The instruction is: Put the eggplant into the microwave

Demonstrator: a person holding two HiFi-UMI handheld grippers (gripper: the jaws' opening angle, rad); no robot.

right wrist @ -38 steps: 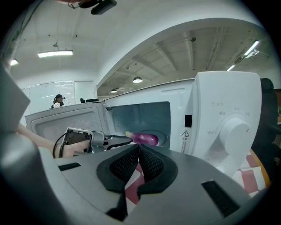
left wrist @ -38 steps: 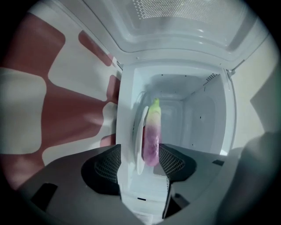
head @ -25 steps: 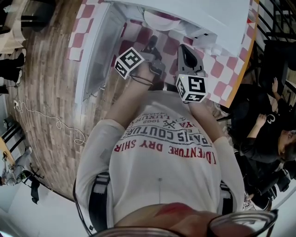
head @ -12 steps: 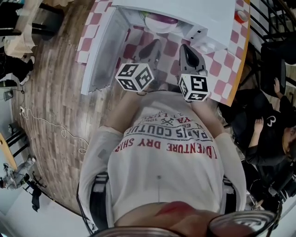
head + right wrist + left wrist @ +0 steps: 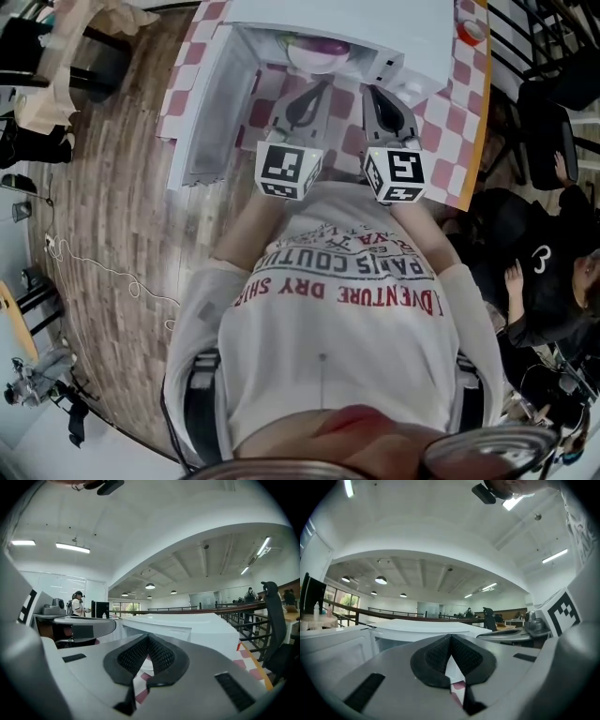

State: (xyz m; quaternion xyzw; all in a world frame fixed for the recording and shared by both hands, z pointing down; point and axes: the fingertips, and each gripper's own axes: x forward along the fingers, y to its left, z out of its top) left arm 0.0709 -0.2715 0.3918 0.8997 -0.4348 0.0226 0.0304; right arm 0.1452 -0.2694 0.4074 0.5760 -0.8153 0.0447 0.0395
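Observation:
In the head view a white microwave (image 5: 375, 23) stands on the checked table, its door (image 5: 211, 112) swung open to the left. A purple eggplant (image 5: 323, 44) lies on a white plate (image 5: 309, 64) inside the cavity. My left gripper (image 5: 317, 89) and right gripper (image 5: 373, 92) are side by side in front of the opening, short of the plate. In the left gripper view my left gripper (image 5: 450, 637) is shut on nothing, with the microwave (image 5: 417, 627) ahead. In the right gripper view my right gripper (image 5: 148, 638) is also shut and empty before the microwave (image 5: 187, 630).
The pink and white checked table (image 5: 450, 122) ends at an orange edge on the right. A small red thing (image 5: 469, 30) sits by the microwave's right side. A seated person (image 5: 539, 272) is at the right, wooden floor (image 5: 112, 187) at the left.
The left gripper has rolled about its own axis and drawn back from the microwave opening toward my body. The right gripper has lifted slightly. Both stay shut.

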